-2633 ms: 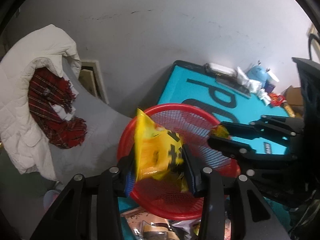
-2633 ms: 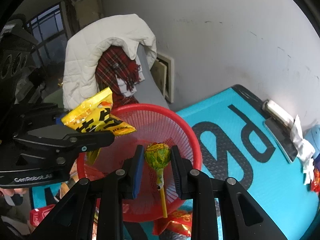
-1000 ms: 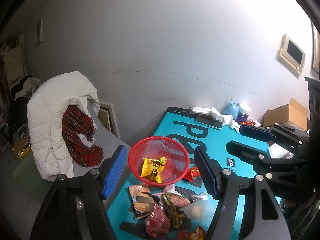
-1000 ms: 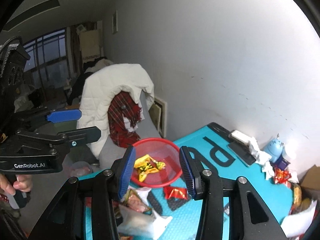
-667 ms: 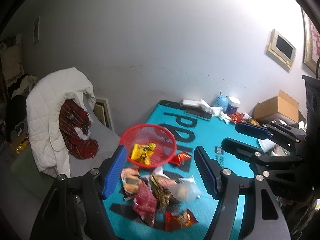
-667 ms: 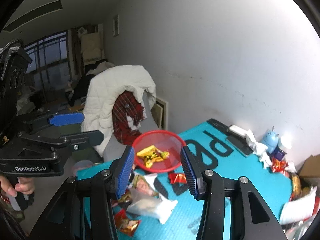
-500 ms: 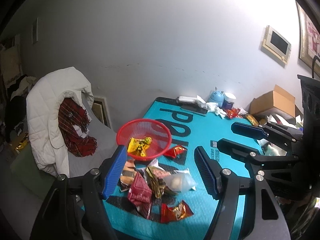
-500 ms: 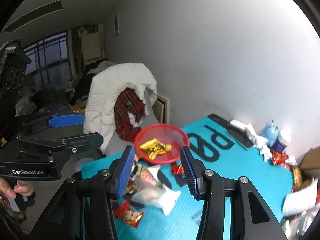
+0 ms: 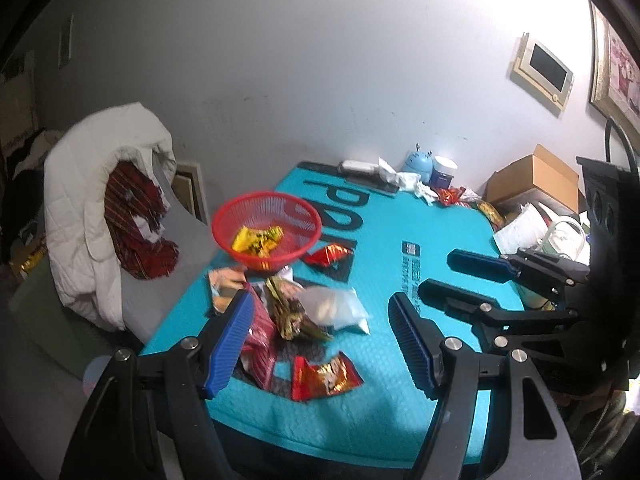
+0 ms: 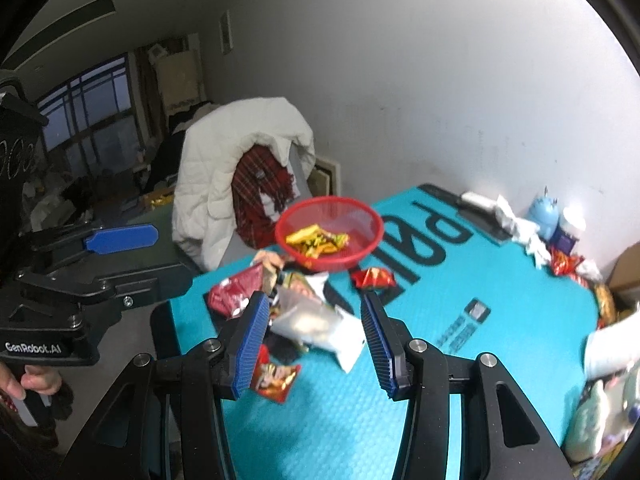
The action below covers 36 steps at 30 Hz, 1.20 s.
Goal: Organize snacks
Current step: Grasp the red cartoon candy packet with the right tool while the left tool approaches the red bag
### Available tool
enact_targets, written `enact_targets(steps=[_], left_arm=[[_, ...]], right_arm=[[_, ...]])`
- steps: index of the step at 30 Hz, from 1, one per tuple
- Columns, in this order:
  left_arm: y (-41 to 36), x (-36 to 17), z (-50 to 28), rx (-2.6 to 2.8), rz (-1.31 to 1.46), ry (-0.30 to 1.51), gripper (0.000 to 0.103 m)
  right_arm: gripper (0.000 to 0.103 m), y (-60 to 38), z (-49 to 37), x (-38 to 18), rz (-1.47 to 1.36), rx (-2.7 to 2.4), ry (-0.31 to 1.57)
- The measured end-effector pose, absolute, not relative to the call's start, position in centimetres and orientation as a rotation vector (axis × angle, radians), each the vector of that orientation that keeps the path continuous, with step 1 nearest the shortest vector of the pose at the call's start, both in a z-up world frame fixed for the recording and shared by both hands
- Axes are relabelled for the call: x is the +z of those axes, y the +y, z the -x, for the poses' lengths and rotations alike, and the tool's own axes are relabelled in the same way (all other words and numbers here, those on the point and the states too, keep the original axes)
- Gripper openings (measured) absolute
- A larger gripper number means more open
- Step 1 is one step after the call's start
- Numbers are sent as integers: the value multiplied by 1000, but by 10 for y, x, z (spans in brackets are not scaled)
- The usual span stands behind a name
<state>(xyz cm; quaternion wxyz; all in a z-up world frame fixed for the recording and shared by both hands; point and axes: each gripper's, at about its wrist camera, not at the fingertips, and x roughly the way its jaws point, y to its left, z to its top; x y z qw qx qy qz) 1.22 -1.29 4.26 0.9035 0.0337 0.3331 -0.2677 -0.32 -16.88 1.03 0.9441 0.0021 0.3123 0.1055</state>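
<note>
Snack packets (image 9: 296,312) heaped on teal bench (image 9: 400,420), beside red mesh basket (image 9: 267,204).
Left claw (image 9: 320,344) and right claw (image 10: 312,344): both open, empty, above heap; white quilted jacket (image 9: 92,184) draped over chair alongside bench.

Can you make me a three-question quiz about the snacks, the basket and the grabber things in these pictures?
1. Where is the yellow snack packet?
A. in the red basket
B. on the white jacket
C. between the fingers

2. What colour is the table mat?
A. green
B. turquoise
C. orange

3. What is the right gripper doing?
A. squeezing a lollipop
B. holding the basket
C. open, holding nothing

Answers: 1 A, the packet lies inside the mesh bowl. 2 B, the mat is turquoise with dark letters. 3 C, its blue fingers stand apart above the loose snacks.
</note>
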Motion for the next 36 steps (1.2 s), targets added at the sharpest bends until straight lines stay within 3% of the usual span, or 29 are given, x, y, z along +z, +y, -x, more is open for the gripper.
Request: enact_targets(steps=[17,19,36], left_arm=[[3,-24,-19,-525,-14,847,69],[7,-32,-21,-519,-10,865,69],[37,-79,-51,-462,77,959,69]], right_arm=[[48,-151,-4,-51,-47,277,793],[55,-147,-7,-59,-46,286,806],[69,-122,-54,-115,-64,325,979]])
